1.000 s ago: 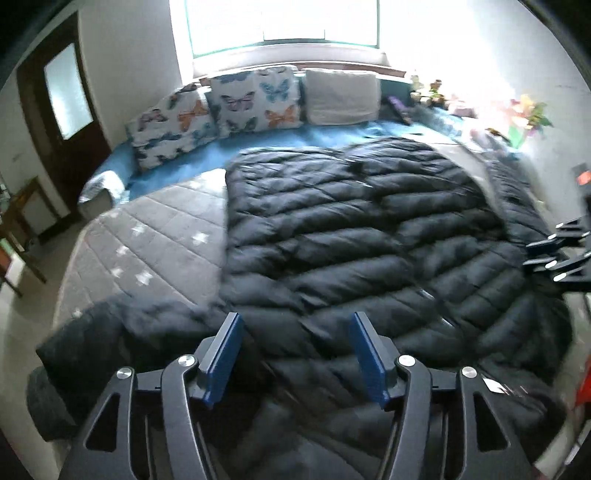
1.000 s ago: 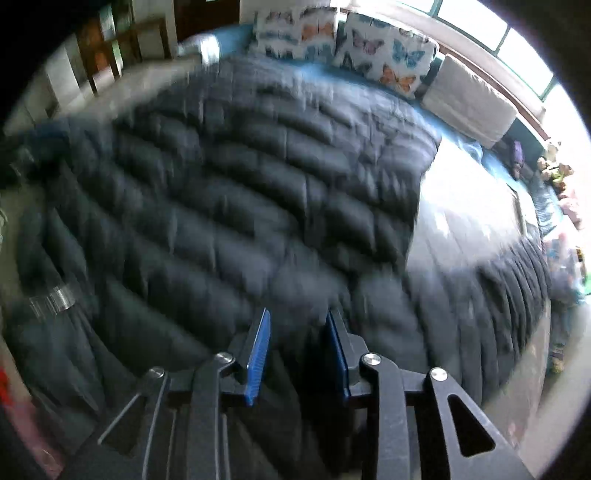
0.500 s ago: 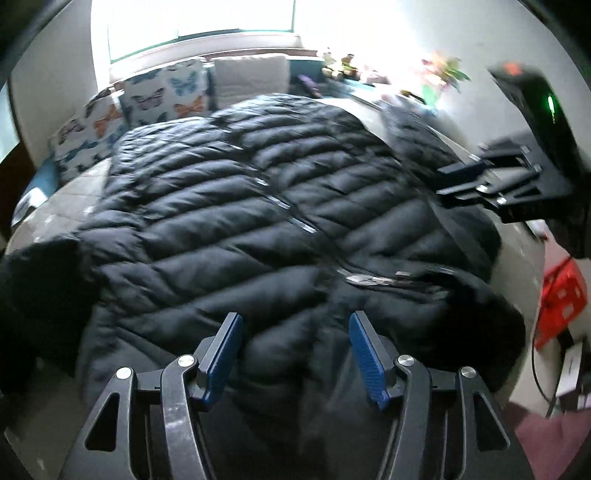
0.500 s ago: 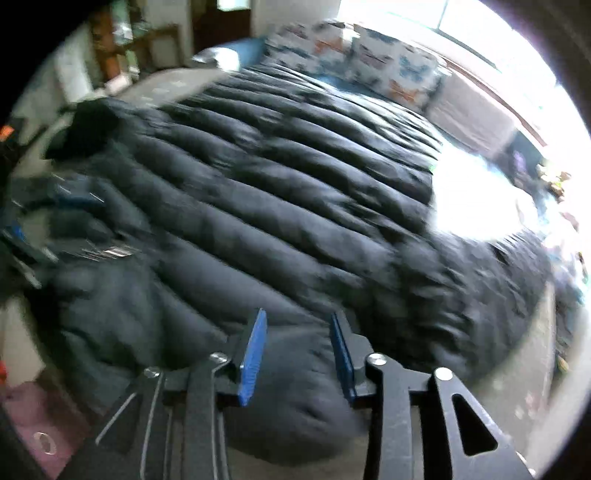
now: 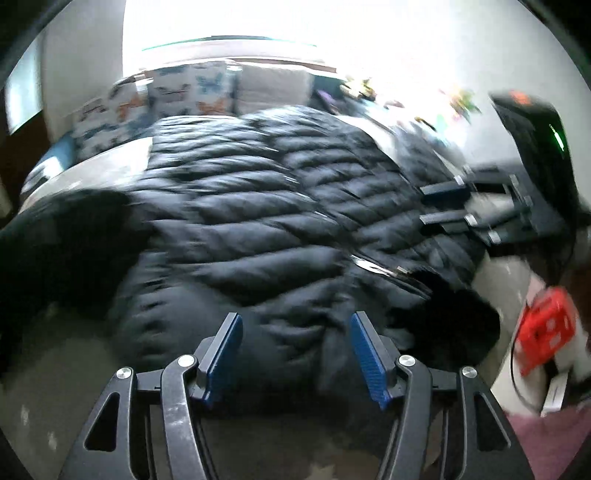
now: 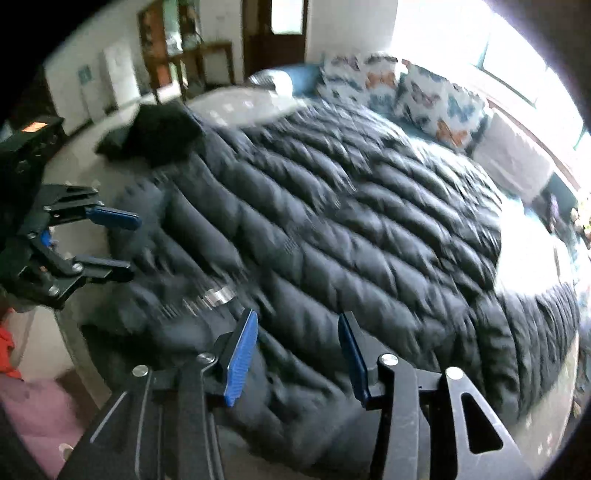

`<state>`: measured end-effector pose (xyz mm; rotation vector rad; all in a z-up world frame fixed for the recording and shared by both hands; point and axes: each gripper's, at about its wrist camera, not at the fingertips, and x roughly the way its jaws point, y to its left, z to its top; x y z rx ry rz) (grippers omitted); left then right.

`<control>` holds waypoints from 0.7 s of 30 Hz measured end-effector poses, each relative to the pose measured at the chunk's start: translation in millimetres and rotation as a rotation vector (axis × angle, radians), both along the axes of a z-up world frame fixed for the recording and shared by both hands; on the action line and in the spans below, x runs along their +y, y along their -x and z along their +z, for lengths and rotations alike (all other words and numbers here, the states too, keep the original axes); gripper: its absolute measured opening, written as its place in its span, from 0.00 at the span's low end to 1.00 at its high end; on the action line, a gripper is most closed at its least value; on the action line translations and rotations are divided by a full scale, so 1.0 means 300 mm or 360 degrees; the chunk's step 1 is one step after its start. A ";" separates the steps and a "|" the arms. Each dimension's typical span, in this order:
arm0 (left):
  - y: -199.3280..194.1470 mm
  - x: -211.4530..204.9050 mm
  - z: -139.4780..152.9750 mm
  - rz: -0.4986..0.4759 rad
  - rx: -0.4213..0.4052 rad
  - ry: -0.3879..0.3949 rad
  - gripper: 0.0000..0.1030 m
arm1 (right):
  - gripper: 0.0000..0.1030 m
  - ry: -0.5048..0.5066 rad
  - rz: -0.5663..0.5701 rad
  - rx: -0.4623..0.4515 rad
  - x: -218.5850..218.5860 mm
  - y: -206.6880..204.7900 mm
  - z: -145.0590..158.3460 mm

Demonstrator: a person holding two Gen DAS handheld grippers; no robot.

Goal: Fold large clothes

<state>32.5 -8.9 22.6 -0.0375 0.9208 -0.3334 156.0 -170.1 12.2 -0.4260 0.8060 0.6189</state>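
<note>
- I see a big black quilted jacket (image 5: 258, 229) spread flat over the bed (image 5: 85, 173); it covers most of the mattress, and its near edge is just below my two grippers.
- My left gripper (image 5: 295, 350) hangs above the near edge of the jacket. Its two blue pads stand apart, and only the fabric below shows in the gap; nothing is pinched.
- My right gripper (image 6: 295, 354) is also above the near part of the jacket. Its jaws have just been opening and now stand apart with nothing held between them; the dark fabric lies under them.
- In the left wrist view the right gripper comes in from the right side, over the edge of the jacket. In the right wrist view the left gripper is at the left side, over the other near part of the garment.
- A zipper (image 6: 218, 295) with a shiny metal end lies on the jacket between the two grippers, near the front edge.
- One sleeve (image 5: 62, 236) lies out to the left in the left wrist view, dark and blurred, resting on the grey bed cover.
- At the far end of the bed, pillows with butterfly print (image 6: 439, 103) lean below a bright window (image 5: 229, 22).
- A red object (image 5: 546, 328) is low at the right of the left wrist view, beside the bed; I cannot tell what it is.
- Both views are blurred, so the small details of the fabric are not clear to me.
</note>
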 end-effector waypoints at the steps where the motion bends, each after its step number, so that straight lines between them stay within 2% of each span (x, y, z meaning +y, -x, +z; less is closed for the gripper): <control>1: 0.000 0.055 0.010 0.0093 0.0006 0.0034 0.66 | 0.51 -0.0023 0.0031 0.0005 0.031 0.002 -0.010; 3: -0.013 0.165 0.022 0.0262 0.0025 0.0088 0.71 | 0.51 -0.0012 0.0086 0.0122 0.079 -0.017 -0.079; 5: -0.028 0.306 0.027 0.0467 0.0051 0.0161 0.72 | 0.51 0.0105 0.0113 0.0201 0.123 -0.016 -0.174; 6: -0.031 0.361 0.031 0.0535 0.0056 0.0197 0.72 | 0.52 0.0143 0.0113 0.0180 0.139 -0.015 -0.195; 9: -0.036 0.593 0.022 0.0822 0.0092 0.0380 0.76 | 0.52 0.0101 0.0114 0.0171 0.138 -0.019 -0.192; 14: -0.029 0.955 -0.052 0.1306 0.0102 0.0813 0.77 | 0.54 0.0076 0.0120 0.0213 0.122 -0.036 -0.201; 18: 0.007 1.129 -0.131 0.1589 0.0100 0.1054 0.77 | 0.56 0.0090 0.0126 0.0210 0.128 -0.033 -0.198; 21: 0.005 1.204 -0.196 0.1709 0.0144 0.1195 0.77 | 0.58 0.0076 0.0126 0.0230 0.116 -0.028 -0.192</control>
